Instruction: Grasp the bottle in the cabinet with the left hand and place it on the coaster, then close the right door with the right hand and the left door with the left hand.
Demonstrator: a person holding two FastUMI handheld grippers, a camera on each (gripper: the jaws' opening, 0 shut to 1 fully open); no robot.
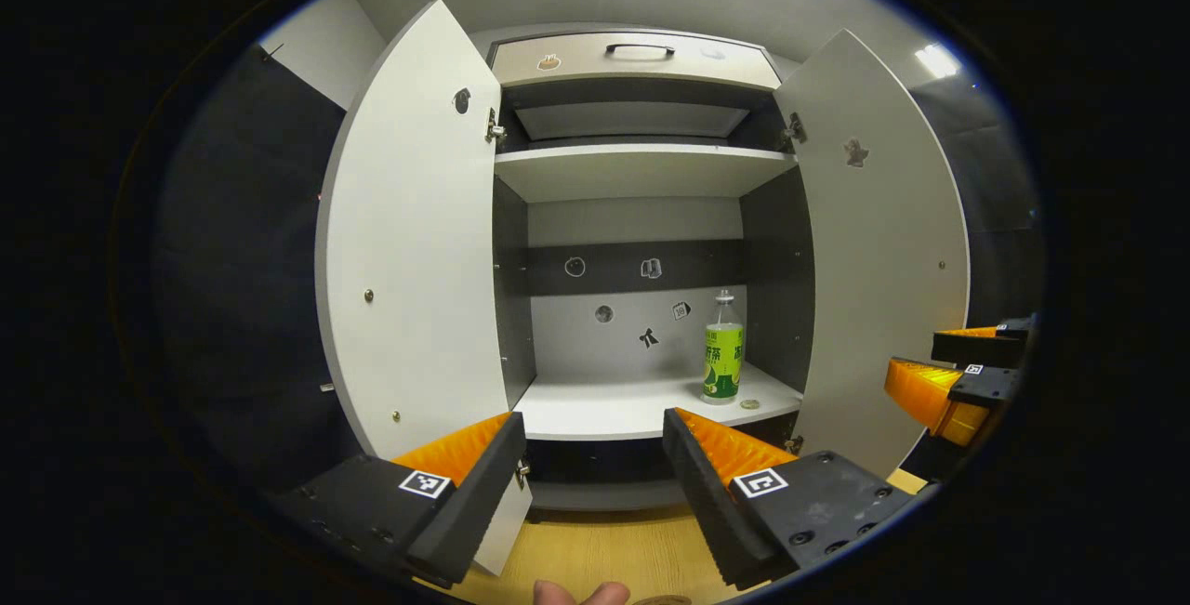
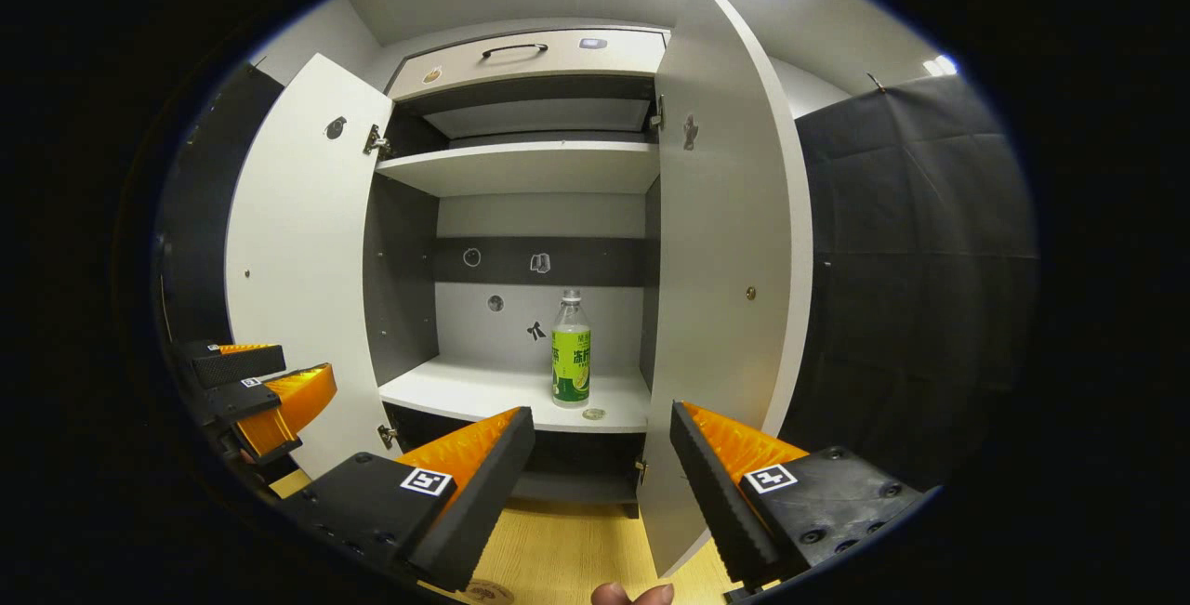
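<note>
Both tools spread apart and empty, left tool well short of bottle, upright on cabinet shelf

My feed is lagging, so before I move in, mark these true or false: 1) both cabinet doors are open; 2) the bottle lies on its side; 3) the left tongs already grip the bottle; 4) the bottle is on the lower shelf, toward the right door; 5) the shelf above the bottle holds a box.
1) Both doors are open. True: left door and right door both stand swung out.
2) The bottle lies on its side. False: the bottle stands upright.
3) The left tongs grip the bottle. False: the left tongs are open, short of the cabinet.
4) The bottle is on the lower shelf, toward the right door. True: on the lower shelf.
5) The upper shelf holds a box. False: nothing shows on the upper shelf.
</note>
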